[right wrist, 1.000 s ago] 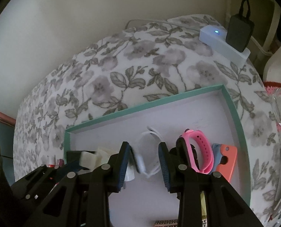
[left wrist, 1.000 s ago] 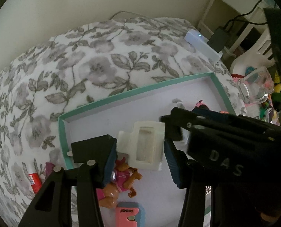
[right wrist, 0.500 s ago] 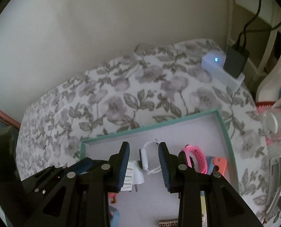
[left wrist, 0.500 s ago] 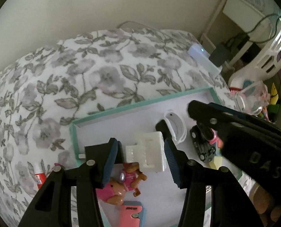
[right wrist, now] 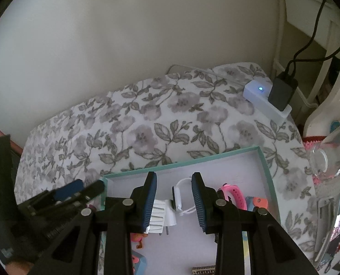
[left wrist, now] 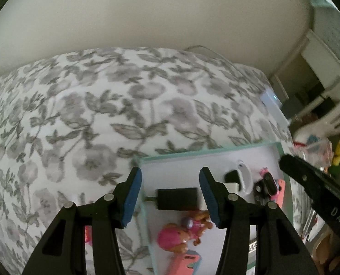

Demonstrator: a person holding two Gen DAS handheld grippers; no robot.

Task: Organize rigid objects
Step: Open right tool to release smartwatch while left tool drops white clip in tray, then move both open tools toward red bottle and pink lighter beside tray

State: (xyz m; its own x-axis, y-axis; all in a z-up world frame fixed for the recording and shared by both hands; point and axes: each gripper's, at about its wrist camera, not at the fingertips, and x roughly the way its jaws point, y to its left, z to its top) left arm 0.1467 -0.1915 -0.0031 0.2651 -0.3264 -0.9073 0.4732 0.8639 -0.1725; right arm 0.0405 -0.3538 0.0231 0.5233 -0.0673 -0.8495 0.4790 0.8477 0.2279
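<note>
Rigid objects are gathered in a teal-rimmed tray (right wrist: 265,160) that lies on a bed (right wrist: 147,123) with a floral cover. Inside, from the right wrist view: a white plug adapter (right wrist: 162,215) with its prongs pointing down the frame, a white looped cable (right wrist: 181,197) just beside it, a pink watch band (right wrist: 233,194), and an orange piece (right wrist: 259,202) near the tray's right wall. A pink toy figure (left wrist: 181,236) lies lower in the tray.

Left tongs (left wrist: 170,176): released, nothing between the pads, hanging over the tray's left rim. Right tongs (right wrist: 174,181): also released and empty, above the adapter and cable without touching either.

Judgement: the adapter appears delivered, and the step in hand is clearing both tools from the tray before fetching another item.

Recommendations:
- Lift each tool straight up before travelling sideways. The left pads sit close over the rim, and a sideways drag could shift the tray on the soft bedding.
- Keep the two tools apart; they crowd the same corner.
- Avoid snagging the looped cable, which is light and would likely follow a pad.
- Set later items in the bare floor at the tray's far side, not on top of the adapter.
</note>
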